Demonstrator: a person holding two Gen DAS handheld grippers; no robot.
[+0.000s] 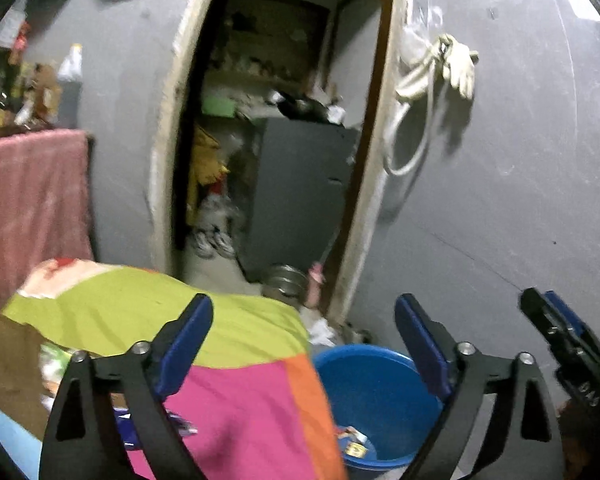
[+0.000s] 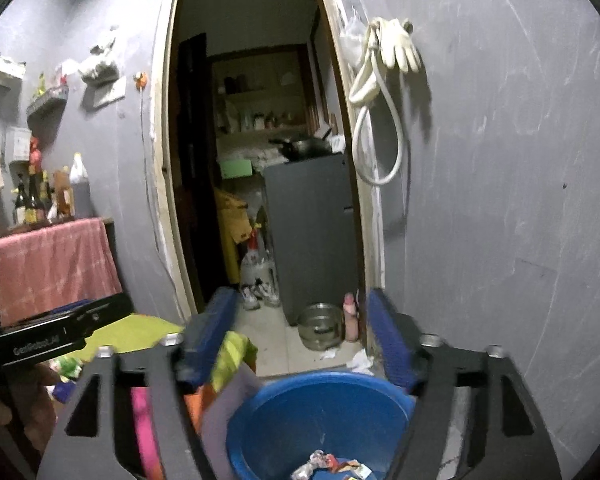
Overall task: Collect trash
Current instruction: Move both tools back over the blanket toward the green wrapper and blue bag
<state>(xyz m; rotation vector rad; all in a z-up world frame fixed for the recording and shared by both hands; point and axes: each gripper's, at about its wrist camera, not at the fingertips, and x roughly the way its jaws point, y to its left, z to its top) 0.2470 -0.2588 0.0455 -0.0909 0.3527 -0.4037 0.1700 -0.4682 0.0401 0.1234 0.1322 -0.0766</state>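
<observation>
Both grippers hung with their fingers spread and nothing in them, above a blue bucket of scraps.

The left gripper (image 1: pixel 304 340) stood wide over a patchwork cover (image 1: pixel 228 364) of green, pink and orange, nothing between its blue pads (image 1: pixel 186 344). Just to its right, the right gripper (image 2: pixel 304 340) also stood apart and unladen over the blue bucket (image 2: pixel 320 412), which sat on the floor against the grey wall (image 2: pixel 500 200) beside an open doorway (image 2: pixel 256 140). Crumpled wrappers (image 2: pixel 332 466) lay in the bucket's bottom. A pale glove (image 2: pixel 396 46) and a looped hose (image 2: pixel 376 120) hung on the wall above.
</observation>
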